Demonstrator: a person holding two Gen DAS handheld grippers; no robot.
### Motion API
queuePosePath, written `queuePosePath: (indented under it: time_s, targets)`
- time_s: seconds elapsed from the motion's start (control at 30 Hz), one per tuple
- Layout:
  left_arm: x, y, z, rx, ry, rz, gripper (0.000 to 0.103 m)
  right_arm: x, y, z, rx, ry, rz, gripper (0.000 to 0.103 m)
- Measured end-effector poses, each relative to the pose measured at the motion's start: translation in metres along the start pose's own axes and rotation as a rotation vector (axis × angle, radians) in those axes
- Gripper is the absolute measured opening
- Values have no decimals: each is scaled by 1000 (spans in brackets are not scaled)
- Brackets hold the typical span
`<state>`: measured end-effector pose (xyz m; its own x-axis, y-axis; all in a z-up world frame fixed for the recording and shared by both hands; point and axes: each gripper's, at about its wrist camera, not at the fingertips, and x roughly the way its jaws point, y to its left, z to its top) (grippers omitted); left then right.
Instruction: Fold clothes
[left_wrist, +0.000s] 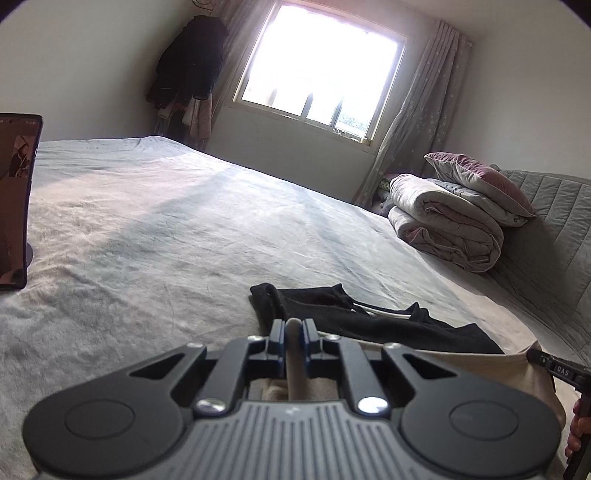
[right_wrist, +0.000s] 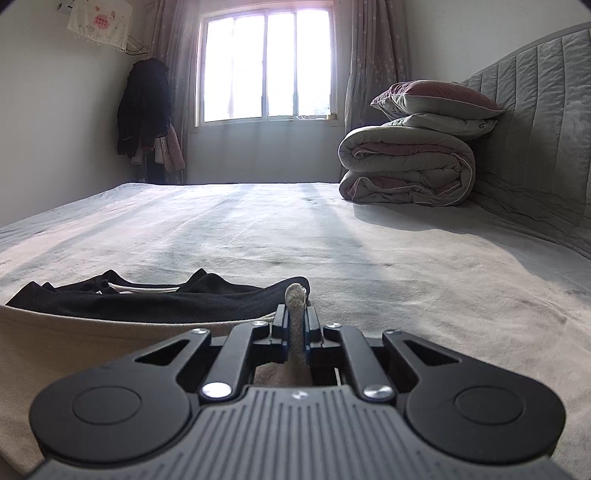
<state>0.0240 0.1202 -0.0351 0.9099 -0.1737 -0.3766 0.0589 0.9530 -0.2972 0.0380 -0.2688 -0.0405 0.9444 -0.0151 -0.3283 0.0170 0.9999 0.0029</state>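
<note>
A beige garment (left_wrist: 461, 369) hangs stretched between both grippers, low over the grey bed (left_wrist: 166, 229). My left gripper (left_wrist: 293, 328) is shut on one corner of it; a pinched fold sticks out between the fingers. My right gripper (right_wrist: 295, 314) is shut on the other corner, and the beige garment (right_wrist: 74, 343) spreads to its left. A black garment (left_wrist: 351, 314) lies flat on the bed just beyond the beige edge; it also shows in the right wrist view (right_wrist: 147, 299). The right gripper's body shows at the right edge of the left wrist view (left_wrist: 561, 373).
A folded quilt (right_wrist: 406, 166) with pillows (right_wrist: 436, 99) on top sits by the padded headboard (right_wrist: 546, 129). A phone on a stand (left_wrist: 16, 199) is at the left. Dark coats (right_wrist: 144, 107) hang in the corner by the window (right_wrist: 266, 62).
</note>
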Motion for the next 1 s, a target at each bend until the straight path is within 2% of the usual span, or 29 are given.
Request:
queuePosePath:
  time_s: [0.17,0.27,0.3,0.33,0.43,0.57,0.67,0.77,0.87,1.0]
  targets:
    - [24,-3,-9,51,121,93,13,17,-2,-9,-33,122,5,8]
    - [22,-2,-6,21,143,91,32,17,-4,-8,-25,144,-1,31]
    - [20,-2,-5,9,149,89,40,14,-6,-6,-19,147,0,46]
    - [18,-1,-3,-5,161,84,41,12,-8,-3,-4,154,13,48]
    - [13,8,1,-80,226,71,44,4,-18,5,66,198,49,48]
    - [2,31,1,-241,317,60,44,-10,-36,11,214,290,76,48]
    - [-11,46,-1,-339,359,38,46,-22,-53,11,340,351,84,49]
    - [-25,53,-3,-393,390,18,50,-36,-66,7,459,409,94,49]
    - [-37,53,-9,-432,434,-26,53,-47,-78,2,579,460,118,49]
    - [-45,50,-19,-494,492,-127,57,-56,-87,-13,743,509,179,49]
